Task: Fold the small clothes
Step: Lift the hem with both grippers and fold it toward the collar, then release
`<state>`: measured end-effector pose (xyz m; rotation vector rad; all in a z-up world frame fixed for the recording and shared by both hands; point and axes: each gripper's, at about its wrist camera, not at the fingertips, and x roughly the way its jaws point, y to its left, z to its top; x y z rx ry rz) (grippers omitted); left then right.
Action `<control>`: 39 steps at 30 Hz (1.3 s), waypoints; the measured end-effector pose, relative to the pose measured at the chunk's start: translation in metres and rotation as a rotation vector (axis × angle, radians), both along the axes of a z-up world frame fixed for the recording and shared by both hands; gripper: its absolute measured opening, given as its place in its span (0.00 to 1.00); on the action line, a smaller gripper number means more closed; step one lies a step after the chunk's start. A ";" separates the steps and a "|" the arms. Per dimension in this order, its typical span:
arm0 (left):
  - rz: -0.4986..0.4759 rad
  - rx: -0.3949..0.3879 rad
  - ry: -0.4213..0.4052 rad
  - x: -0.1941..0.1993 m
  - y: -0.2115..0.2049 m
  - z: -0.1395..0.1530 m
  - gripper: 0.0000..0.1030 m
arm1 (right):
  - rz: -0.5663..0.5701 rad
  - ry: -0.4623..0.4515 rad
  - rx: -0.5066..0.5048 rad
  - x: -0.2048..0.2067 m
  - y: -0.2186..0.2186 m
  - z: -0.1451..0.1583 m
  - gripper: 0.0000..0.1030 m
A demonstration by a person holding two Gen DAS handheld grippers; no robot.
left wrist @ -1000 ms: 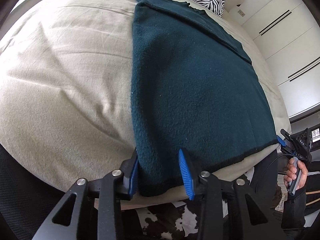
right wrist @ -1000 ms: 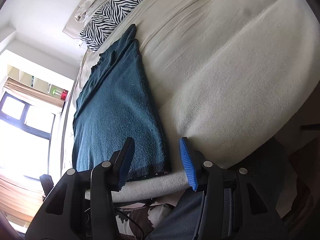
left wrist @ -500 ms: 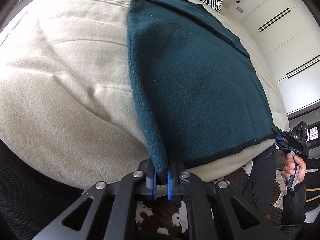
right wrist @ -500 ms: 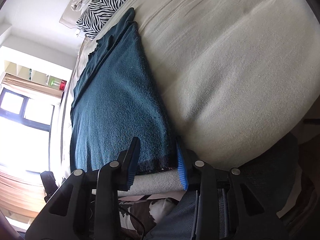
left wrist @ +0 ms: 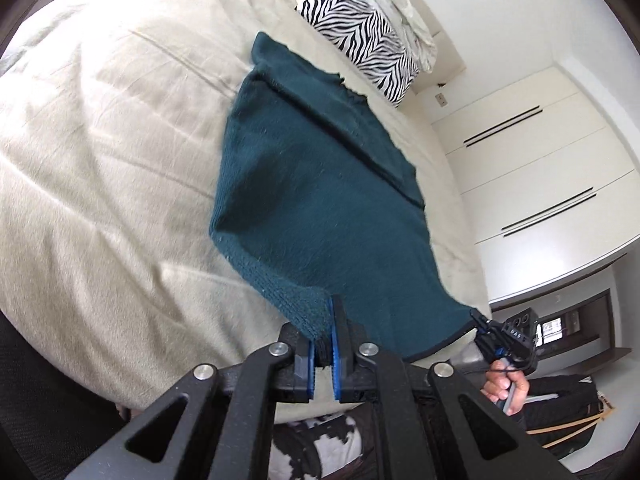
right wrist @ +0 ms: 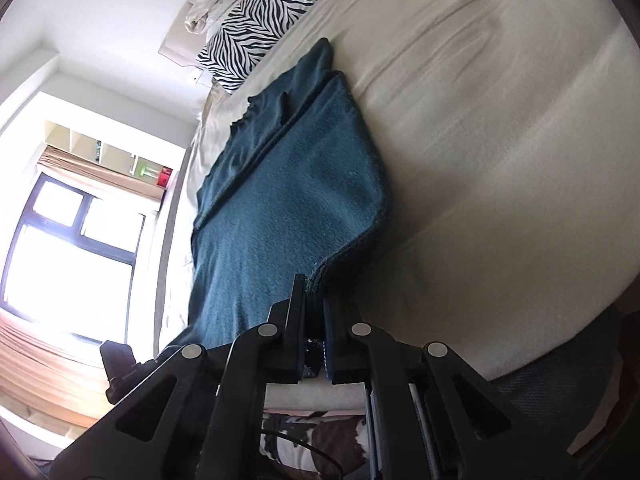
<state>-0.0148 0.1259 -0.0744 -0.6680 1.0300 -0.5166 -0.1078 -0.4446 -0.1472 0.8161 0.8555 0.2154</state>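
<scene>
Nearest to each camera, the fingers were pressed together on cloth. The left gripper (left wrist: 323,354) held the near left corner of the teal knitted garment (left wrist: 320,200), with the blue pads closed on a thick bunch of the hem. The right gripper (right wrist: 314,344) was closed in the same way on the near right corner, and in the left view it showed small, at the far end of the hem, in the person's hand (left wrist: 506,386).

Between the two grips the dark hem hung in a shallow curve, lifted off the edge of the bed (left wrist: 100,200). Further away the garment lay flat on the cream sheet, with a narrower part folded along the side toward the wardrobe (left wrist: 532,168), and its far end reached near the zebra-striped pillow (left wrist: 360,32).

The cloth looked soft, fuzzy and rather thick, probably light for its size. It sagged between the grips and creased near the left corner, so it would not keep a shape by itself. I judged the two hem corners to be a good place to hold it: the knit bunched well in the fingers and seemed not slippery. The risk was stretching, or an uneven fold if one corner travelled ahead of the other.
</scene>
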 end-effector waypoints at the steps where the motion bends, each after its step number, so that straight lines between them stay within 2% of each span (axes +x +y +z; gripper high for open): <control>1: 0.013 -0.023 -0.012 0.004 0.002 0.005 0.06 | -0.002 -0.022 0.017 0.005 0.000 0.006 0.05; 7: 0.084 -0.139 -0.061 0.038 0.019 0.029 0.06 | -0.036 -0.111 0.056 0.043 0.001 0.040 0.05; 13: 0.114 -0.151 -0.108 0.079 0.020 0.050 0.06 | -0.045 -0.173 0.021 0.093 0.004 0.072 0.05; 21: 0.159 -0.177 -0.108 0.149 0.019 0.049 0.06 | -0.074 -0.209 -0.027 0.162 0.001 0.093 0.05; 27: 0.176 -0.168 -0.110 0.210 0.013 0.048 0.06 | -0.115 -0.219 -0.062 0.219 -0.006 0.095 0.05; 34: 0.210 -0.156 -0.092 0.277 0.011 0.037 0.06 | -0.162 -0.182 -0.106 0.293 -0.013 0.076 0.05; 39: 0.234 -0.119 -0.087 0.319 0.011 0.029 0.06 | -0.184 -0.149 -0.126 0.341 -0.015 0.060 0.05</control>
